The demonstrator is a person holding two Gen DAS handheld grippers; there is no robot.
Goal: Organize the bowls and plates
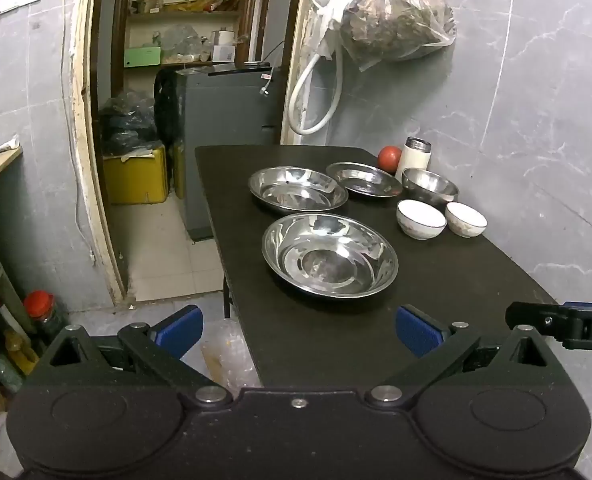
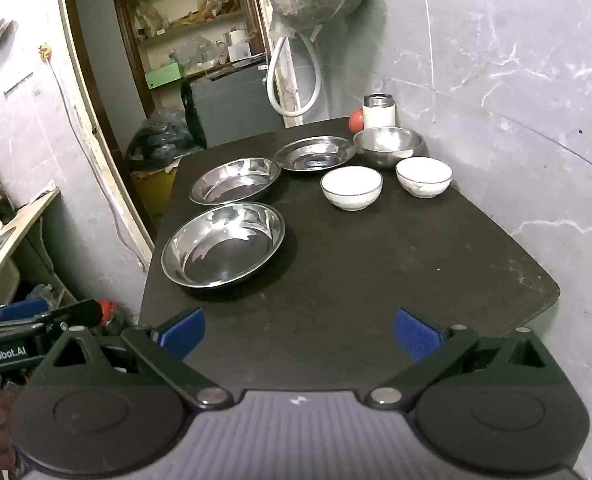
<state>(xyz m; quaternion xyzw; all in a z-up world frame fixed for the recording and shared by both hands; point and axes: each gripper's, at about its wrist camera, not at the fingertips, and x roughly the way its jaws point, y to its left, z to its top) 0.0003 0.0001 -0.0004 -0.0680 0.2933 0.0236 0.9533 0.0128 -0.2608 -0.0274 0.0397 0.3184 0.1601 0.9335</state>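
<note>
Three steel plates (image 2: 223, 246), one steel bowl (image 2: 390, 146), two white ceramic bowls (image 2: 352, 189), apparently patterned. All on dark table (image 2: 376, 280), against grey marble wall (image 2: 496, 60). Left gripper (image 1: 299, 330) and right gripper (image 2: 299, 332) spread wide, empty.

Dishes are set out on the table (image 2: 376, 272), toward its far end.
Three plates (image 2: 223, 246) (image 2: 235, 180) (image 2: 315, 153) are ranged along the left edge, one behind another; two small bowls (image 2: 352, 188) (image 2: 424, 177) lie to their right, with a larger bowl (image 2: 390, 145), a flask (image 2: 379, 111) and a tomato (image 2: 356, 119) behind, at the far right corner.

Both wrist views facing table (image 1: 336, 344)
</note>
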